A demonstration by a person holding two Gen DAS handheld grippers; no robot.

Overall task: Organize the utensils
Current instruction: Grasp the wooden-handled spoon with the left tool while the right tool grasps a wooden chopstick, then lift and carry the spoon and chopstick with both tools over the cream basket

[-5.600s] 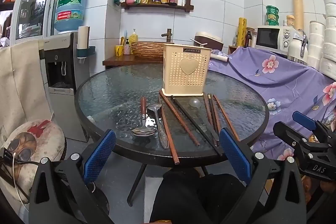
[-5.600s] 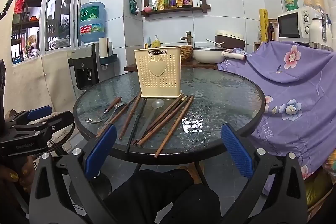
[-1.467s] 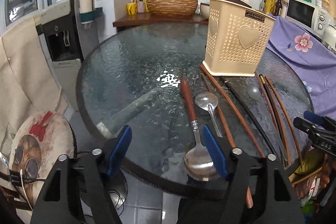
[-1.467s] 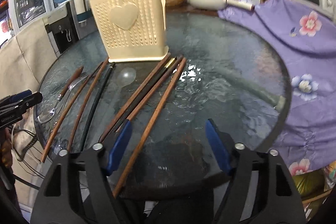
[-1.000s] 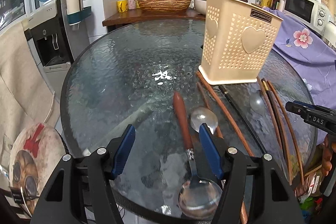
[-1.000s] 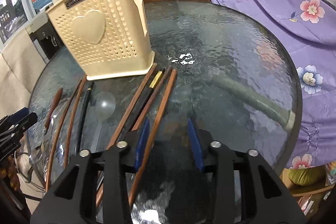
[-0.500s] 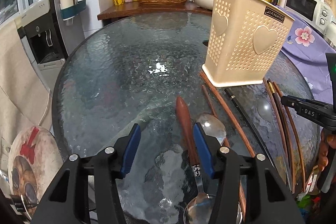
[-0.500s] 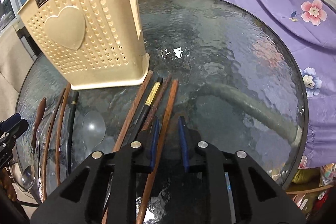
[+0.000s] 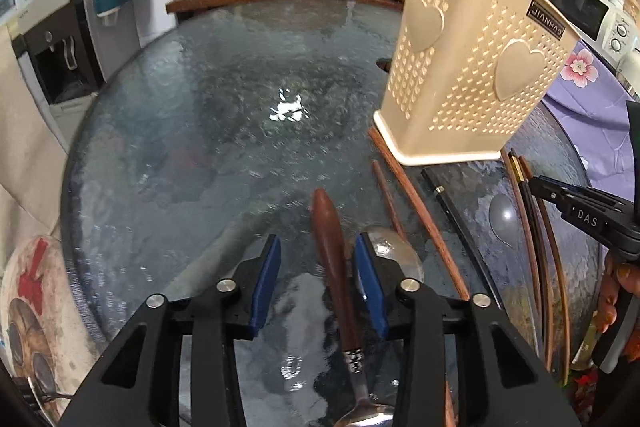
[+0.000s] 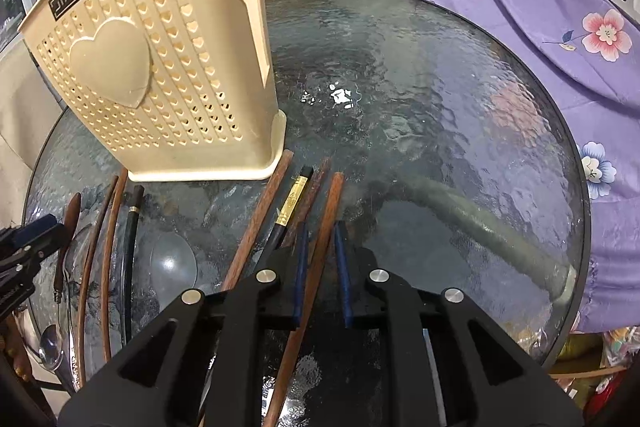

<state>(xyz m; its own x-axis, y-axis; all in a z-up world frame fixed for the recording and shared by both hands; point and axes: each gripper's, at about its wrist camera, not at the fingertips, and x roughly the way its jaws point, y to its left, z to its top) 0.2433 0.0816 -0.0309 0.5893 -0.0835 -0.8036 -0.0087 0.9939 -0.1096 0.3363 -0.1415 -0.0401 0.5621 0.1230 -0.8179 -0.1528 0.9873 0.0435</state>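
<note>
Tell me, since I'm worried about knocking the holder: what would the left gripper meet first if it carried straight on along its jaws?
Probably the glass table: the left gripper points steeply down, its closing jaws straddling the wooden-handled spoon. The cream holder stands off to the right.

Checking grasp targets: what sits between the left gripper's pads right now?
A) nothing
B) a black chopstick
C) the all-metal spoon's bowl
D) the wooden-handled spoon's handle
D: in the left wrist view the left gripper has just been closing around the wooden-handled spoon, whose brown handle runs between the blue pads.

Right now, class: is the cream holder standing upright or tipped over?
Upright: the holder stands on its base on the glass table.
</note>
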